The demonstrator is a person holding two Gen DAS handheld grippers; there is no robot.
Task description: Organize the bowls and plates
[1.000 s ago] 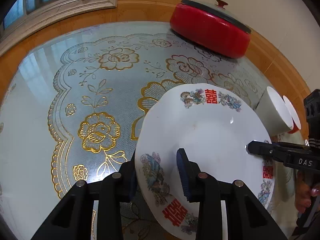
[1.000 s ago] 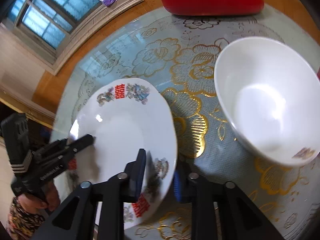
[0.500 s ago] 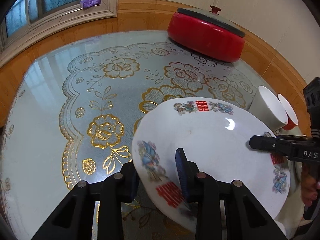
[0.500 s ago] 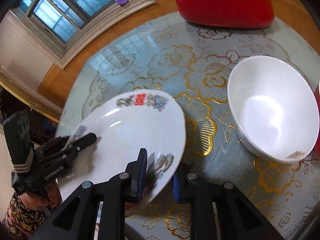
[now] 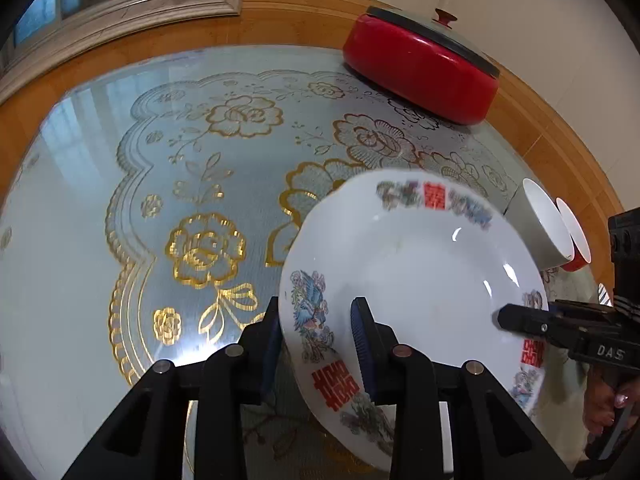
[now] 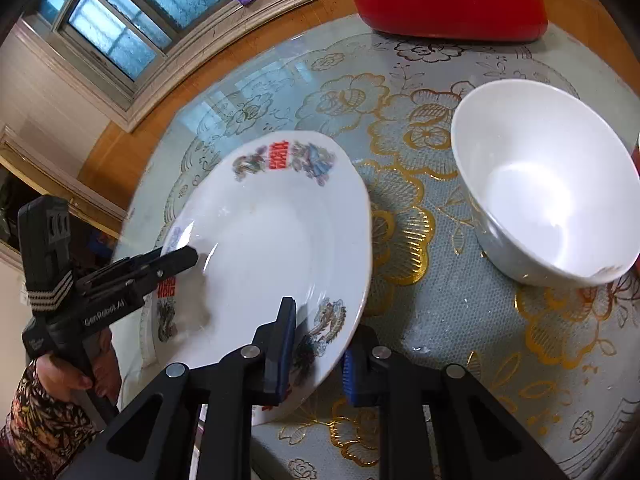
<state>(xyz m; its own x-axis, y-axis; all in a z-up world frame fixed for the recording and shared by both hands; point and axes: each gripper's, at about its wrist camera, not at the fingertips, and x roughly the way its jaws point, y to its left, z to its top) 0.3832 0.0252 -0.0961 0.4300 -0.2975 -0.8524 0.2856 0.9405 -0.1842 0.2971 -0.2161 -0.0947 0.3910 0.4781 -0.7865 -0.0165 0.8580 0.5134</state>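
Now: plate (image 5: 416,280), white with red characters, tilted more steeply than a second ago, lifted over the table (image 5: 80,240) at lower centre. Left gripper (image 5: 316,336) and right gripper (image 6: 318,344) each clamped on opposite rim edges. White bowl (image 6: 548,184) right. Judged: carry under way.

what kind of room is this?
Likely a home dining room: a round glass-topped table with a gold floral cloth, a lidded red pot, a decorated plate, a white bowl, and a window.
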